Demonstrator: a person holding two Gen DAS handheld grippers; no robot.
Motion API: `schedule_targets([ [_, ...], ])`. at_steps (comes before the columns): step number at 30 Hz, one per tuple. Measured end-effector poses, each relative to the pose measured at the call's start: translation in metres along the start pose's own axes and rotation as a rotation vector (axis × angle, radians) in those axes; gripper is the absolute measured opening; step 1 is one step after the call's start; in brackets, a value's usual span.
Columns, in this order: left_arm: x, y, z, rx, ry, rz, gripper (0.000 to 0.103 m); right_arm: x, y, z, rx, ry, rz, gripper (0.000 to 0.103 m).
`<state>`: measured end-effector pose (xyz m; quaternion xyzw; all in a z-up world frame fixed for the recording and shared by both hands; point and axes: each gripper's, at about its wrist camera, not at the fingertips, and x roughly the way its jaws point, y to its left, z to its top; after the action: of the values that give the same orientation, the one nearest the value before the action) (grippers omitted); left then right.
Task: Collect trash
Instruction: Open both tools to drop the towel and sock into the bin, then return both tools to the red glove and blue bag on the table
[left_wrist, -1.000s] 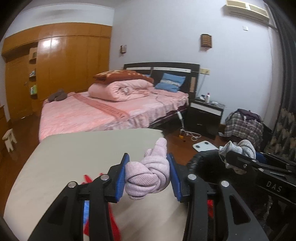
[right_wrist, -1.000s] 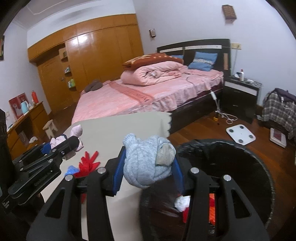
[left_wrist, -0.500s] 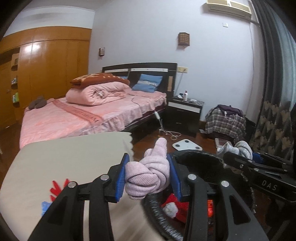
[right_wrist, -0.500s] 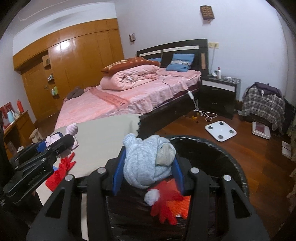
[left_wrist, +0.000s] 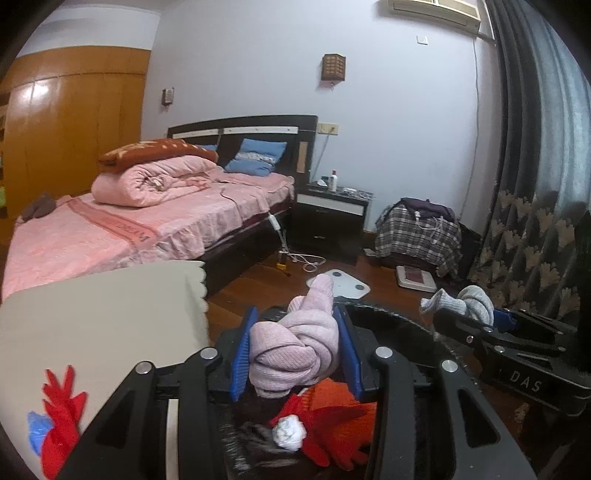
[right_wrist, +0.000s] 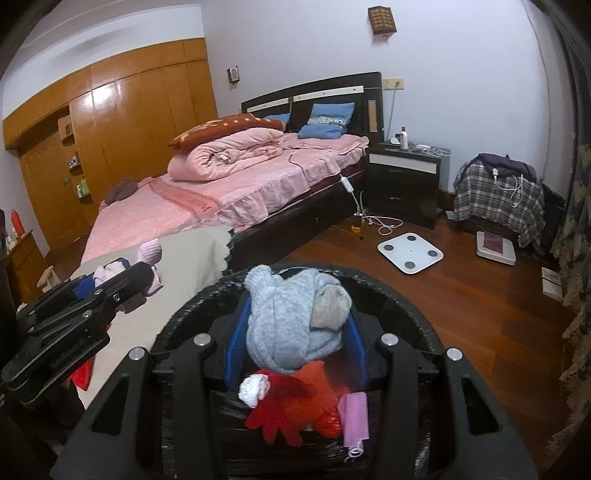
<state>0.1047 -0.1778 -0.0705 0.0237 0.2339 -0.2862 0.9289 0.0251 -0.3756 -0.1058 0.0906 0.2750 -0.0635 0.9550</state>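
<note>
My left gripper (left_wrist: 295, 350) is shut on a knotted pink sock (left_wrist: 295, 350) and holds it over the near left part of the black trash bin (left_wrist: 391, 325). My right gripper (right_wrist: 295, 325) is shut on a knotted grey sock (right_wrist: 291, 321) above the same bin (right_wrist: 399, 299). Inside the bin lie a red glove (right_wrist: 284, 413), a white wad (right_wrist: 253, 387) and a pink wrapper (right_wrist: 355, 417). A red glove (left_wrist: 61, 410) and a blue scrap (left_wrist: 37, 428) lie on the beige table (left_wrist: 103, 314).
A pink bed (right_wrist: 236, 192) stands behind the table. A black nightstand (right_wrist: 404, 184), a white scale (right_wrist: 410, 253) and a plaid-covered pile (right_wrist: 498, 195) are on the wooden floor (right_wrist: 461, 295). A dark curtain (left_wrist: 535, 184) hangs at right.
Both grippers moved right from over the table's edge to above the bin, each still holding its sock. The bin's contents came into view.
</note>
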Motion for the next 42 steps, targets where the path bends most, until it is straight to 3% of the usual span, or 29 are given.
schedule_targets([
  [2, 0.007, -0.004, 0.001, 0.004, 0.010, -0.028, 0.047, 0.001, -0.006, -0.001, 0.000, 0.002, -0.024, 0.054],
  [5, 0.011, -0.004, -0.001, -0.005, 0.016, -0.056, 0.065, -0.001, -0.013, -0.002, 0.006, -0.016, -0.054, 0.073],
  [7, 0.010, -0.002, -0.002, -0.004, 0.014, -0.048, 0.070, -0.004, -0.015, -0.002, 0.009, -0.032, -0.073, 0.088],
  [9, 0.008, 0.002, -0.002, -0.006, 0.013, -0.033, 0.076, -0.007, -0.016, -0.002, 0.017, -0.045, -0.082, 0.093],
  [11, 0.001, 0.011, -0.001, -0.006, 0.001, 0.002, 0.088, -0.010, -0.016, -0.001, 0.029, -0.051, -0.075, 0.096],
  [14, -0.013, 0.027, -0.001, -0.005, -0.017, 0.053, 0.096, -0.011, -0.013, 0.000, 0.036, -0.056, -0.058, 0.097],
  [31, -0.099, 0.163, -0.029, -0.095, -0.025, 0.392, 0.097, 0.015, 0.122, 0.004, -0.078, -0.004, 0.172, 0.097],
  [42, -0.126, 0.222, -0.065, -0.176, 0.006, 0.516, 0.097, 0.037, 0.204, 0.000, -0.162, 0.031, 0.289, 0.097],
])
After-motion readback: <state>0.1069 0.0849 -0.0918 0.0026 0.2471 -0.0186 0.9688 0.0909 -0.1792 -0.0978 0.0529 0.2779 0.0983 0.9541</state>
